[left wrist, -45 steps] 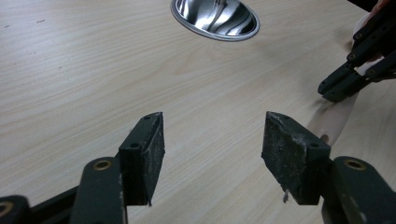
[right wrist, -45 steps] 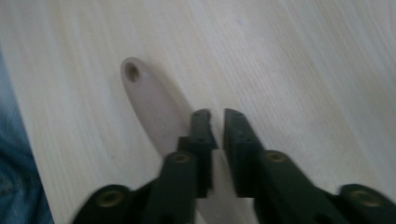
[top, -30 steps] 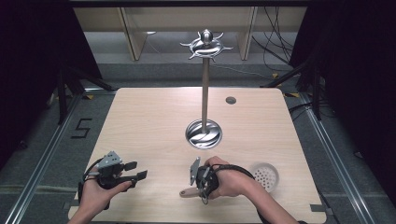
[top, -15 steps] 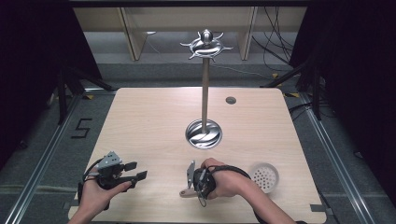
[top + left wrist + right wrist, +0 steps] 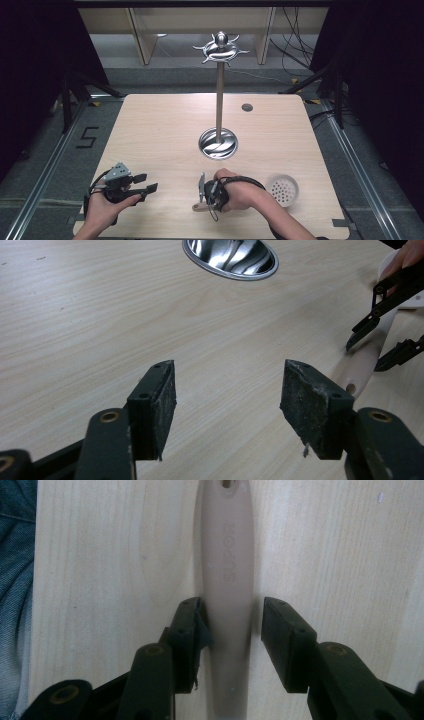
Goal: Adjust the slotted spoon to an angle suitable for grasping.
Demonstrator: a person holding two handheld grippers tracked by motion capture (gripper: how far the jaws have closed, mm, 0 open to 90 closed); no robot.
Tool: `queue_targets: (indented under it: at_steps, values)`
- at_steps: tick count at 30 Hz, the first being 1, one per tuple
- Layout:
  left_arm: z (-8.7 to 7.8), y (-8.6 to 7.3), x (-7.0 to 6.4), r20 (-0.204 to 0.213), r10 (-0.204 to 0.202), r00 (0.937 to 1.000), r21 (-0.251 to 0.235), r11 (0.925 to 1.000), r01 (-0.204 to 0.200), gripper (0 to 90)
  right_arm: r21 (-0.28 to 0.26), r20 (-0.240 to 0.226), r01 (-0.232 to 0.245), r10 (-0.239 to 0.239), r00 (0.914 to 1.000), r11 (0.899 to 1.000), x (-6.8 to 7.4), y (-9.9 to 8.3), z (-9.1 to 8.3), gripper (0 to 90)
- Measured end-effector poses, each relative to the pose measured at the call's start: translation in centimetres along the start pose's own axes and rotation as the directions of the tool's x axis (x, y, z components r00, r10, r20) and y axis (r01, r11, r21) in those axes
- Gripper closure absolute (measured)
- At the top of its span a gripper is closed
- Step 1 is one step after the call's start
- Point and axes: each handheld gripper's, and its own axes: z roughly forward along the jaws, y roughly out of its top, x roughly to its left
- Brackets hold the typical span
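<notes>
The right gripper [image 5: 231,622] straddles the beige handle [image 5: 227,565] of a slotted spoon lying flat near the table's [image 5: 150,130] front edge, jaws narrowly apart, one pad touching, the other just clear. It looks like the grasping step; next comes a squeeze and lift. The left gripper [image 5: 227,390] waits wide open beside it.

Stand base [image 5: 218,143] is sitting at centre of tabletop [image 5: 160,130], its post rising upright. Perforated disc [image 5: 283,189] is lying near the front right edge. Handle [image 5: 229,590] is lying flat on the tabletop at front centre, left of the disc, between the jaws of the right tool [image 5: 205,192]. Left tool [image 5: 142,184] is sitting at front left, well apart from the handle.
</notes>
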Motion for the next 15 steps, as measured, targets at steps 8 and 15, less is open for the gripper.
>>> queue_targets:
  at_steps: [8, 15]
  values:
    - [0.01, -0.02, -0.01, 0.001, -0.006, 1.0, -0.004, 1.0, 0.006, 38.2, -0.014, -0.03, 0.011, -0.012, 0.9995, 1.0, -0.1, 0.13, 0.45, 66.0]
    - [-0.06, -0.01, 0.01, 0.0, -0.005, 1.0, -0.005, 1.0, 0.005, 38.1, -0.01, -0.048, -0.019, 0.019, 0.9987, 1.0, 0.02, 0.34, 0.48, 69.7]
